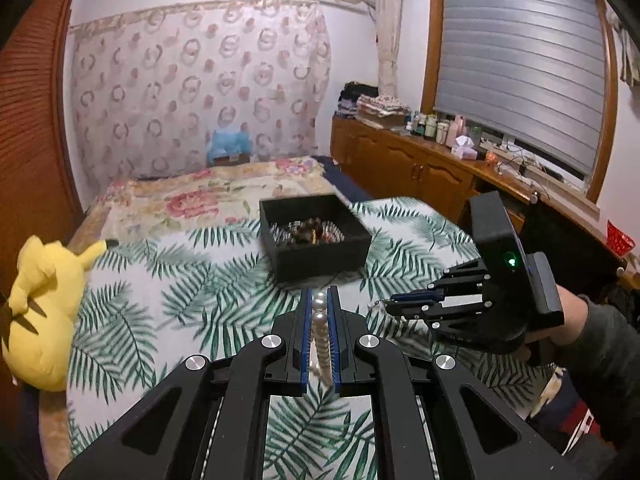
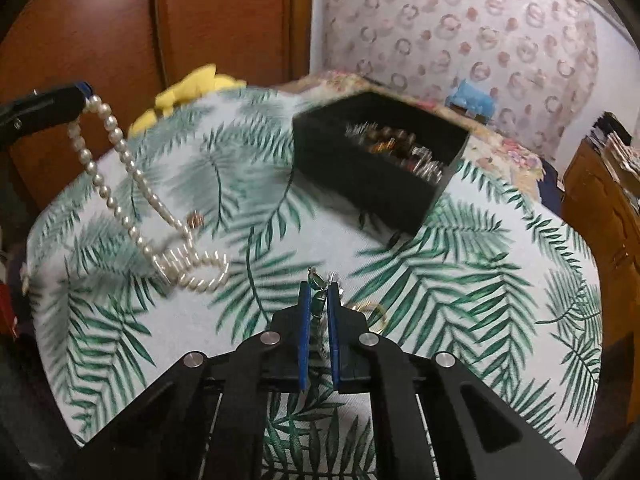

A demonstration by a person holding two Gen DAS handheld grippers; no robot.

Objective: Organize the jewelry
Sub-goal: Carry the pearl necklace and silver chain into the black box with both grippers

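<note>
A: Pearl-white beads at far left: where does the pearl necklace (image 2: 120, 184) lie?

B: Its upper end is clamped between the closed blue pads of the left hand-held gripper (image 2: 82, 92), raised above the bed. The strand hangs in two lines that slope down and rightward; its long axis runs from the pads at upper left to a curled loop resting on the palm-leaf cloth (image 2: 480, 300). In the left wrist view the same beads run straight along the pads of that tool (image 1: 319, 296).

A: And further right, at centre?

B: The right hand-held gripper (image 2: 319, 292) has its pads closed on a small green pendant (image 2: 318, 300), whose long axis lies along the fingers, pointing toward the box. A gold ring (image 2: 374, 310) lies on the cloth just right of the fingertips; a small coppery piece (image 2: 196, 220) sits beside the strand.

A: The container?

B: A black open box (image 2: 360, 184) stands on the cloth beyond the pendant, well apart from the pearls. It holds a blurred heap of silver, amber and dark jewelry; single pieces cannot be told.
</note>
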